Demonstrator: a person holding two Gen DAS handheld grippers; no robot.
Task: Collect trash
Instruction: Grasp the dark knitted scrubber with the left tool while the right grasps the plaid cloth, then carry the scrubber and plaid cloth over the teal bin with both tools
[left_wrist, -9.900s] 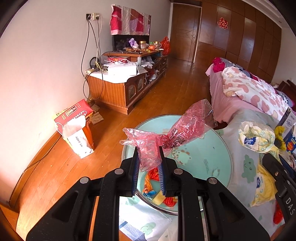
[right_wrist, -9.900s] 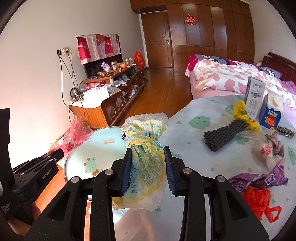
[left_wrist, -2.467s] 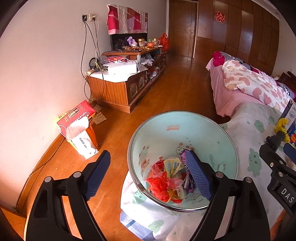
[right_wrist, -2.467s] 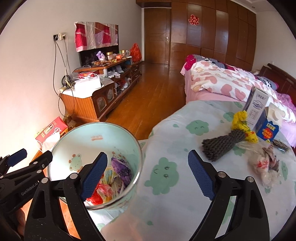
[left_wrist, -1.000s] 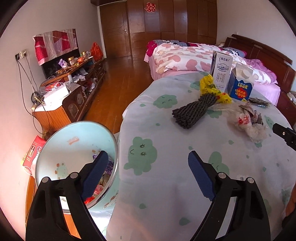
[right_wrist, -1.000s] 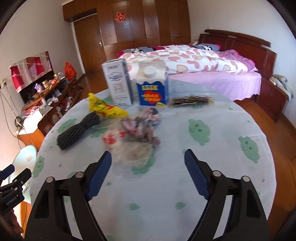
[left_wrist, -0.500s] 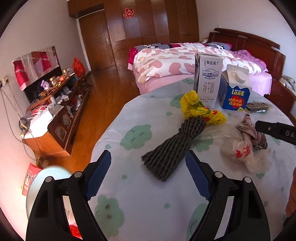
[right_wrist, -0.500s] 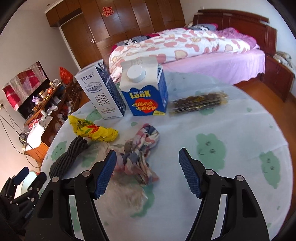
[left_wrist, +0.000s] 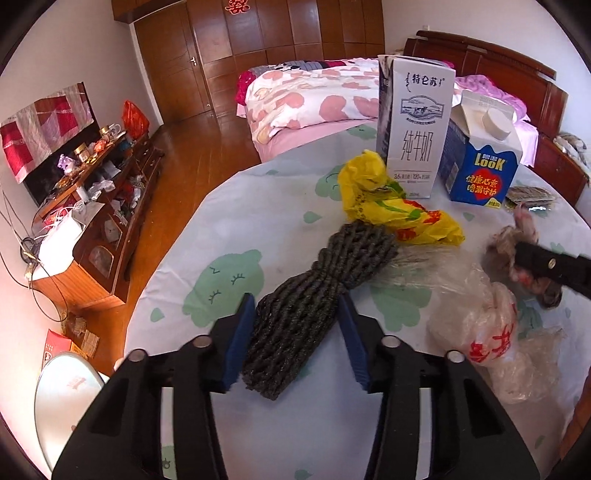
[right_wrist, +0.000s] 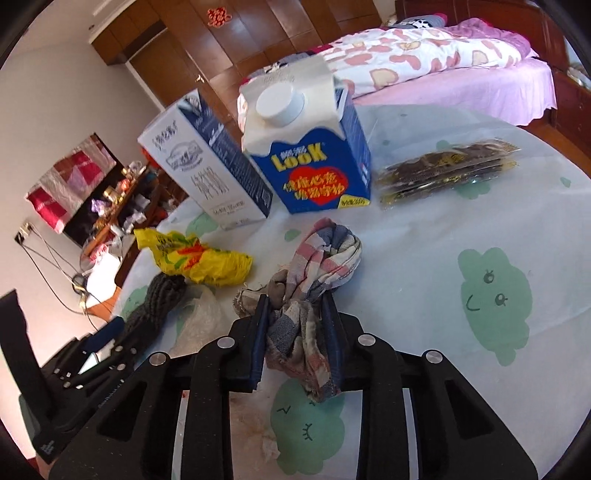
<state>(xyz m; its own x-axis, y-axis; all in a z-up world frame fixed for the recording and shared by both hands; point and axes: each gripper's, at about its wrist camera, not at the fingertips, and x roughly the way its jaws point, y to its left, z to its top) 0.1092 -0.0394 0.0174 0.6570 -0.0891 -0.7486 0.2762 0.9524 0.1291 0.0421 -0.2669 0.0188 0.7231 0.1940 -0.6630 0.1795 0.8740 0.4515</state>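
- Left gripper straddles the dark foam net sleeve on the table, jaws apart, pads just beside it.
- Right gripper is clamped on the checked rag.
- Yellow wrapper lies just beyond the left tongs; clear bag to their right.

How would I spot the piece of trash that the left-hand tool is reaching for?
Find the round table with the pale cloth printed with green faces. In front of the tall white milk carton and yellow wrapper lies the dark grey foam netting, between the left gripper's fingers. It alone is dark and mesh-textured.
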